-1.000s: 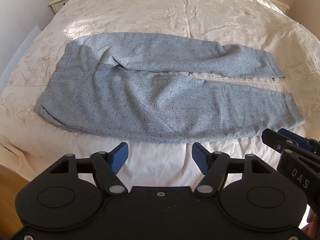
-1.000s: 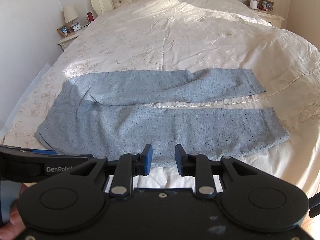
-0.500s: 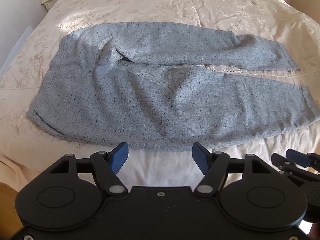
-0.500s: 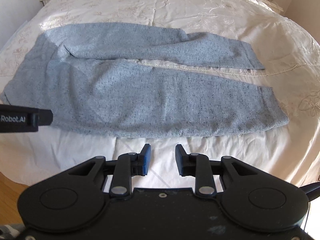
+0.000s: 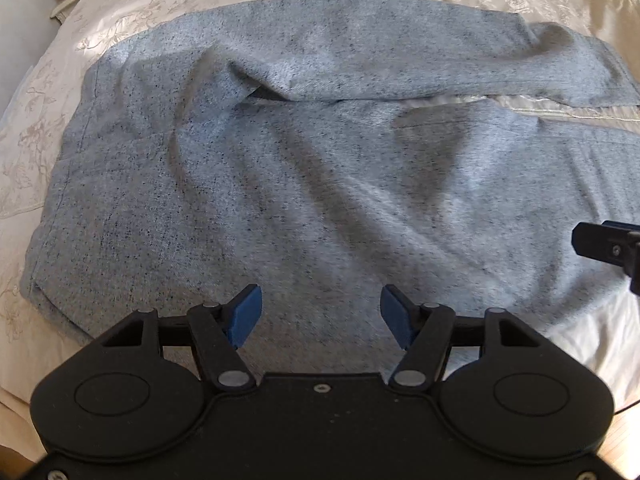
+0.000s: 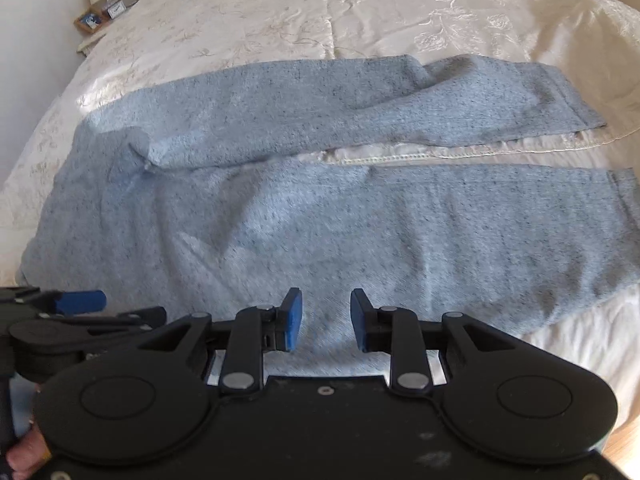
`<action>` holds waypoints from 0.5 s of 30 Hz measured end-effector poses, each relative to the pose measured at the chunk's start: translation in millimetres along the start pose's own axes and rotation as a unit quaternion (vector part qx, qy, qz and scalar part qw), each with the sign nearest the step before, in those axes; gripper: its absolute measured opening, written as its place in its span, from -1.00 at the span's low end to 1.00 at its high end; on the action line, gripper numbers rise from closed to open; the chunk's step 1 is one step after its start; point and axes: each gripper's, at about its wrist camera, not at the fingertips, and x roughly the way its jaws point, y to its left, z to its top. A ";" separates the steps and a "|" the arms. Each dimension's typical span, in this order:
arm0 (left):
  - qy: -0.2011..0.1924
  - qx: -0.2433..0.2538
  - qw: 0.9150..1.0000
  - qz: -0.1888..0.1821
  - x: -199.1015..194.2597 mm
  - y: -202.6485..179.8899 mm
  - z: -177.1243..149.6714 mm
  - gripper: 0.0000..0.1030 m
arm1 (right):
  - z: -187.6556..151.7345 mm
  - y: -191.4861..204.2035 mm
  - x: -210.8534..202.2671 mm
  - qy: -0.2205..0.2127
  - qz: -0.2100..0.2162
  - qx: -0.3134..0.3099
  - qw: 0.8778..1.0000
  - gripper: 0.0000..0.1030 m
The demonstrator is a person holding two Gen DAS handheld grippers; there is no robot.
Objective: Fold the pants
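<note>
Grey-blue speckled pants [image 5: 320,184] lie flat on the bed, waistband to the left, both legs stretched to the right with a gap between them. They also show in the right wrist view [image 6: 360,232]. My left gripper [image 5: 321,314] is open and empty, just above the near edge of the seat and thigh area. My right gripper [image 6: 324,322] is open with a narrower gap and empty, above the near edge of the near leg. Its body shows at the right edge of the left wrist view [image 5: 608,244]. The left gripper shows at the lower left of the right wrist view [image 6: 76,302].
The bed has a cream embroidered bedspread [image 6: 320,12]. A nightstand with a picture frame [image 6: 90,20] and a lamp stands at the far left. The bed's near edge and wooden floor [image 6: 624,440] lie just below the grippers.
Both grippers have moved forward and down toward the pants, from over the bare bed edge to over the near edge of the fabric. Their openings have not changed.
</note>
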 end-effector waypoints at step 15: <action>0.031 -0.043 0.998 -0.034 19.6 67.2 3.7 0.27 | 57.3 72.4 111.1 0.033 -0.002 -0.095 0.995 -0.59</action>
